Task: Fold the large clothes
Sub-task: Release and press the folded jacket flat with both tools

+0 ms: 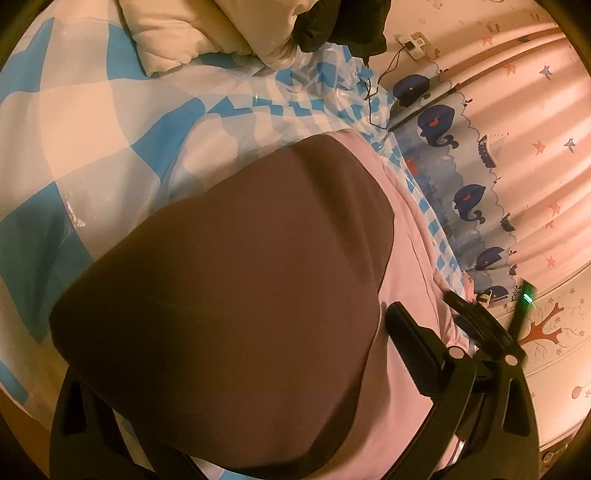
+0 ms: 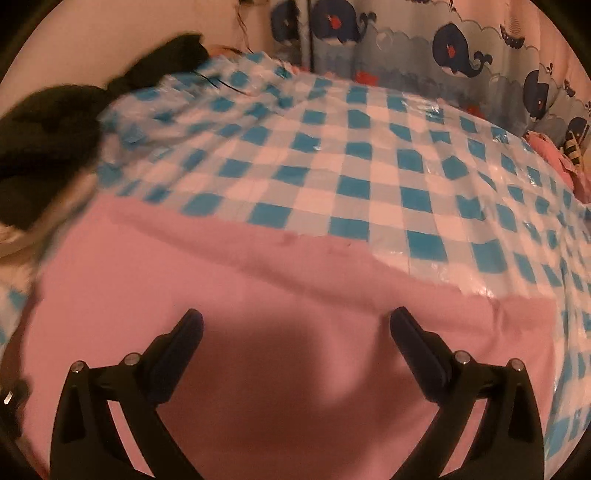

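A large pink garment (image 2: 155, 266) lies flat on a blue-and-white checked plastic sheet (image 2: 369, 155). In the right wrist view my right gripper (image 2: 295, 325) is open and empty just above the pink cloth. In the left wrist view the pink garment (image 1: 402, 258) shows beside a broad dark brown fold of cloth (image 1: 240, 288) that drapes over my left gripper and hides its left finger. Its right finger (image 1: 413, 339) is visible. I cannot tell whether the jaws are closed. The other gripper (image 1: 480, 325) shows at the right.
A cream pillow (image 1: 192, 33) and dark clothing (image 1: 340, 22) lie at the far end of the bed. A whale-print curtain (image 2: 461, 44) hangs along the bedside. A wall socket with a black cable (image 1: 413, 46) is near the bed's corner.
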